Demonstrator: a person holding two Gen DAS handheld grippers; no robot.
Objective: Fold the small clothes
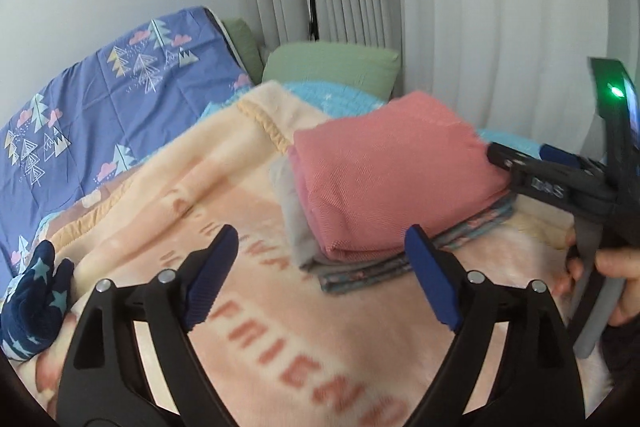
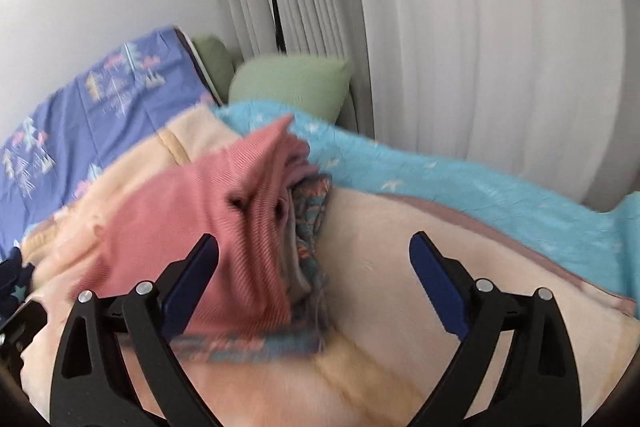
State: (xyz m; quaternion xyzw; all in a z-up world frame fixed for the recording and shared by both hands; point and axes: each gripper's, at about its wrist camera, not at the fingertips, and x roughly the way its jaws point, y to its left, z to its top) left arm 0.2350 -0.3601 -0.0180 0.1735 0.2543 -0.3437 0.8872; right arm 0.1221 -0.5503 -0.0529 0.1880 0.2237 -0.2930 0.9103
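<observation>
- Folded pink ribbed garment (image 1: 394,171) sits mid-frame on a stack atop the peach blanket (image 1: 248,311).
- My left tongs (image 1: 322,279) and right tongs (image 2: 314,283) both gape wide, empty.
- I'd square the stack's edges gently.

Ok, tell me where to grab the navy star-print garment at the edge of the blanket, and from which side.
Take the navy star-print garment by its raised upper lobe, coming in with the left tool, which stands open and nearest. That lobe stands up off the peach blanket, so one finger can probably slip behind it. The garment lies crumpled and partly cut off by the frame, so its true edges are unclear.
</observation>
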